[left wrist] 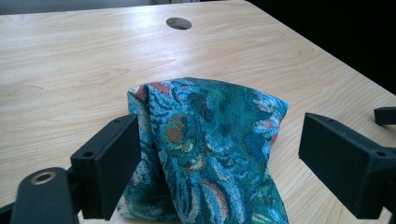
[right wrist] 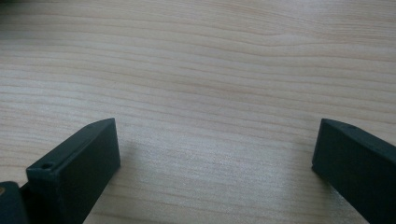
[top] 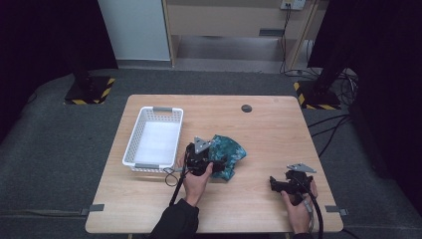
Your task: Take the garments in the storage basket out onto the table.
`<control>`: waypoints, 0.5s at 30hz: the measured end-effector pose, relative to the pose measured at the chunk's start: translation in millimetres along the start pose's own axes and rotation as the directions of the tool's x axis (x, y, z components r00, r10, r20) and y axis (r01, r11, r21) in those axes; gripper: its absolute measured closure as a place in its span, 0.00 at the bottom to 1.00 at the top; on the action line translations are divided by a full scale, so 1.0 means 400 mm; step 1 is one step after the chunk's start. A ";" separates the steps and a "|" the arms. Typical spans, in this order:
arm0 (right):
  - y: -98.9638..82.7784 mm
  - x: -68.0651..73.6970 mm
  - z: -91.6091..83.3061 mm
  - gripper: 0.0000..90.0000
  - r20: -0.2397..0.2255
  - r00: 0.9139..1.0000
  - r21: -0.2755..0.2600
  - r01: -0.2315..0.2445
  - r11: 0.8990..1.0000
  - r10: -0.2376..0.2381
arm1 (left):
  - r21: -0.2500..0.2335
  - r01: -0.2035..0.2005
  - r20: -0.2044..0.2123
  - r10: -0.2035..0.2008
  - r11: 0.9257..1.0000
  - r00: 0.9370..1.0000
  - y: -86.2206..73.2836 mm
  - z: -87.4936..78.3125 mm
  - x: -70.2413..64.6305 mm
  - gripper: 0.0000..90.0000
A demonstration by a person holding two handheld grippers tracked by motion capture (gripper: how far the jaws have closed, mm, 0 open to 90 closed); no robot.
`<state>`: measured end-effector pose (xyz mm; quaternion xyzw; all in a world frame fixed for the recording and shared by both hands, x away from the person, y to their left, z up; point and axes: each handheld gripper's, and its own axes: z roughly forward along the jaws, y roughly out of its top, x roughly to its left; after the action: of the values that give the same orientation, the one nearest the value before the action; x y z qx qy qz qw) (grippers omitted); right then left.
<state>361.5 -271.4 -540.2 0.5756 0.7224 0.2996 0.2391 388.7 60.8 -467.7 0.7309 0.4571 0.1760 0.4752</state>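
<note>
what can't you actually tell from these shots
- High view: the near part of the teal patterned pouch lies under the left gripper, so contact there is hidden.
- Left gripper view: the pouch's bottom end is cut off by the lower edge; what it contains cannot be told.
- High view: the white basket looks empty, but its near inner wall is hidden by the rim.

I see a lab recording space. Black curtains [top: 45, 35] flank the tabletop [top: 278, 134]. Hazard-striped stand bases [top: 89, 90] sit on grey carpet [top: 50, 149], with cables [top: 328, 129] trailing.
</note>
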 end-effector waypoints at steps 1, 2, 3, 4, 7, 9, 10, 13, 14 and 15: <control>0.000 0.000 0.000 0.01 0.000 1.000 0.000 0.000 1.000 0.000 | 0.000 -0.002 0.000 0.002 1.000 1.000 0.000 -0.002 0.000 0.13; 0.000 0.000 0.000 0.01 0.000 1.000 0.000 0.000 1.000 0.000 | -0.001 -0.003 -0.001 0.003 1.000 1.000 0.000 -0.003 0.000 0.13; 0.000 0.000 0.000 0.01 0.000 1.000 0.000 0.000 1.000 0.000 | -0.004 -0.005 -0.001 0.005 1.000 1.000 -0.001 -0.004 0.000 0.13; 0.000 0.000 0.000 0.01 0.000 1.000 0.000 0.000 1.000 0.000 | -0.003 -0.006 -0.002 0.006 1.000 1.000 -0.001 -0.005 0.000 0.13; 0.000 0.000 0.000 0.01 0.000 1.000 0.000 0.000 1.000 0.000 | -0.008 -0.001 -0.003 0.001 1.000 1.000 -0.002 -0.008 0.002 0.13; 0.000 0.000 0.000 0.01 0.000 1.000 0.000 0.000 1.000 0.000 | -0.010 -0.002 -0.005 0.002 1.000 1.000 -0.003 -0.010 0.003 0.13; 0.000 0.000 0.000 0.01 0.000 1.000 0.000 0.000 1.000 0.000 | -0.012 -0.003 -0.006 0.003 1.000 1.000 -0.002 -0.011 0.003 0.13; 0.000 0.000 0.000 0.01 0.000 1.000 0.000 0.000 1.000 0.000 | -0.017 -0.003 -0.007 0.003 1.000 1.000 -0.002 -0.015 0.004 0.13; 0.000 0.000 0.000 0.01 0.000 1.000 0.000 0.000 1.000 0.000 | -0.018 -0.003 -0.006 0.003 1.000 1.000 -0.002 -0.016 0.004 0.13; 0.000 0.000 0.000 0.01 0.000 1.000 0.000 0.000 1.000 0.000 | -0.019 -0.004 -0.009 0.004 1.000 1.000 -0.002 -0.017 0.004 0.13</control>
<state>361.6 -271.4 -540.2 0.5754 0.7224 0.2996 0.2392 384.5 65.9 -465.3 0.7265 0.4559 0.1846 0.4799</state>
